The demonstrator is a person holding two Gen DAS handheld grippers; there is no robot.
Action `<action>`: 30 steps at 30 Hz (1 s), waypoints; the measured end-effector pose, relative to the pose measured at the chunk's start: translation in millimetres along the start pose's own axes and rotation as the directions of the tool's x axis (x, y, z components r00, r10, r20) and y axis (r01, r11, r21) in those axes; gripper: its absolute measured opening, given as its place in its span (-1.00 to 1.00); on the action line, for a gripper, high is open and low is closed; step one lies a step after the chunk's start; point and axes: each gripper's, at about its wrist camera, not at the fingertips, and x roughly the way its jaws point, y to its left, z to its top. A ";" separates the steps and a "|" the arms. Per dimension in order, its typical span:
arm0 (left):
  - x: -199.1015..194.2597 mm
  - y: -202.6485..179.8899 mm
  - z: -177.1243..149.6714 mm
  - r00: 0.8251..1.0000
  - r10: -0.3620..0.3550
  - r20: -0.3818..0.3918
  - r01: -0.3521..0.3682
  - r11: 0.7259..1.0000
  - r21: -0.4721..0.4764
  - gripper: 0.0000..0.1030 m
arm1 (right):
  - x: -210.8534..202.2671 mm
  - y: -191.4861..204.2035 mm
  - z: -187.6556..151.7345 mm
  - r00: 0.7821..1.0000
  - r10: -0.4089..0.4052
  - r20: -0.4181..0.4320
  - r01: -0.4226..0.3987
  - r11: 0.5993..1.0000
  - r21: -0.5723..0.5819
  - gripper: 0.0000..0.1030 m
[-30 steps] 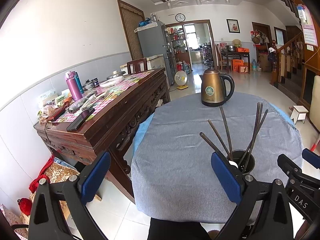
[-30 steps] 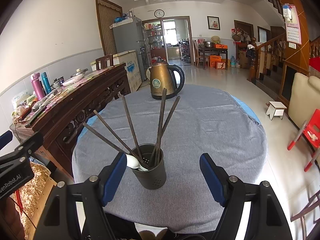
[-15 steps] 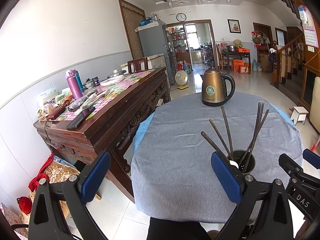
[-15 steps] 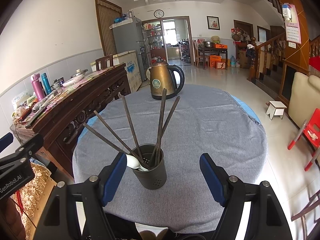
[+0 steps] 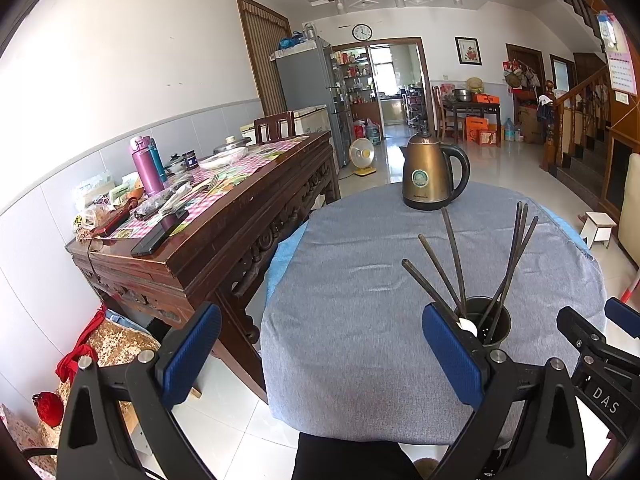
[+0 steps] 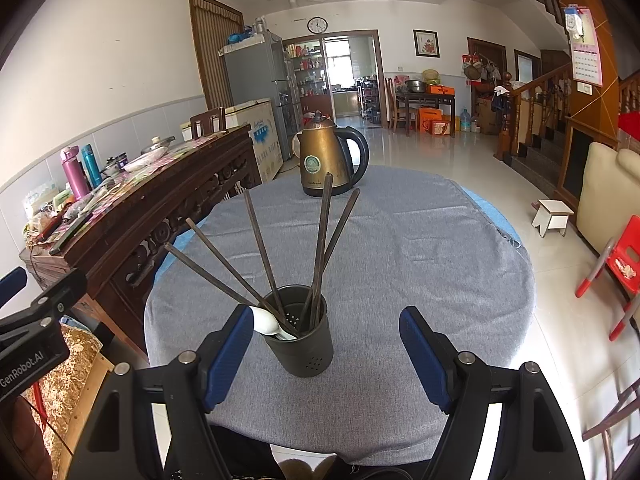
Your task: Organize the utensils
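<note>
The round table draped in grey cloth (image 6: 420, 248) is being left bare of loose utensils, so the task is being judged nearly or wholly done: the dark wooden chopsticks (image 6: 320, 240) and white ceramic spoon (image 6: 266, 322) are already standing in the dark cylindrical perforated holder (image 6: 302, 344) near the near edge. Open cloth is being left right and far up to the bronze electric kettle (image 6: 326, 158), while the left gripper (image 5: 320, 356) and right gripper (image 6: 326, 354) are being held wide open and empty, the holder sitting between the right one's fingers untouched.
</note>
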 end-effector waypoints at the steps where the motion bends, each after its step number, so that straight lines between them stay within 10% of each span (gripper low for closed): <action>1: 0.1 0.4 0.4 1.000 0.001 0.001 -0.001 1.000 0.000 0.95 | 0.7 -0.5 0.0 1.000 0.000 -0.001 0.000 1.000 0.001 0.52; 30: 6.2 -4.0 -3.2 1.000 0.000 -0.017 0.000 1.000 0.003 0.95 | 6.6 -2.4 -1.8 1.000 -0.002 -0.014 0.002 1.000 0.009 0.52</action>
